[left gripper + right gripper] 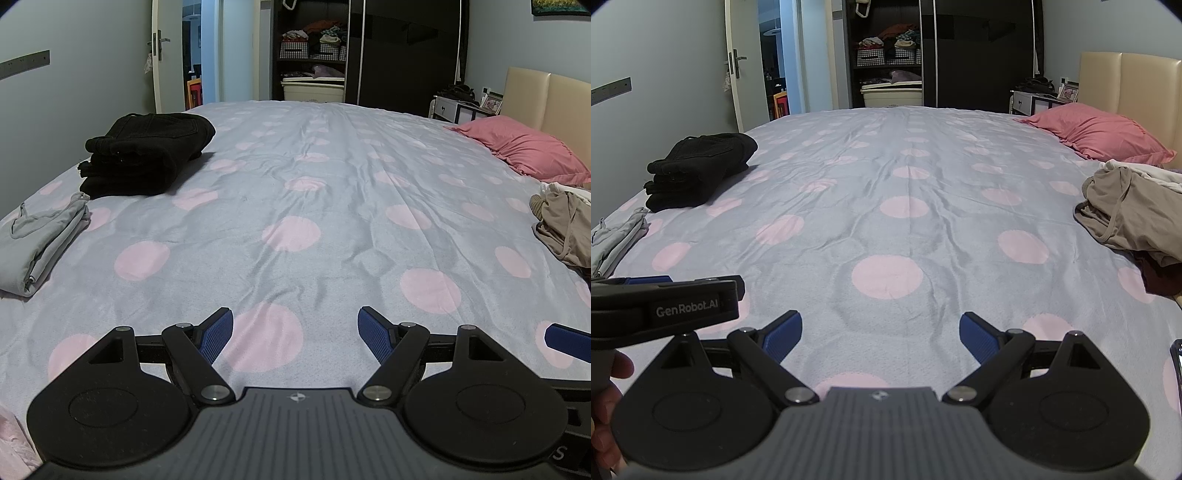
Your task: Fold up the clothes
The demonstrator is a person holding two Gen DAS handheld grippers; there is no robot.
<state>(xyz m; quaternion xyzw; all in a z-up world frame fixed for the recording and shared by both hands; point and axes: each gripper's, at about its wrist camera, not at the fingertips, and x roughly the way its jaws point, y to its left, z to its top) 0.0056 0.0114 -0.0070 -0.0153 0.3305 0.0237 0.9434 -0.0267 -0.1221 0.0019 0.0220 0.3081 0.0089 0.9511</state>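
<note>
A folded black garment (147, 151) (698, 168) lies at the bed's far left, with a folded pale grey garment (37, 240) (617, 236) nearer, by the left edge. An unfolded beige garment (565, 229) (1134, 210) is heaped at the right edge on other clothes. My left gripper (295, 332) is open over the bedspread near the front edge, holding nothing. My right gripper (881, 334) is open too and empty. The left gripper's body (665, 306) shows at the left of the right wrist view, with a hand (609, 387) below it.
The grey bedspread with pink dots (295, 206) (886, 206) covers the bed. A pink pillow (524, 147) (1104, 133) rests against the beige headboard (1130, 81) at the right. Beyond the bed stand a dark wardrobe (388, 48), a nightstand (458, 107) and an open door (166, 55).
</note>
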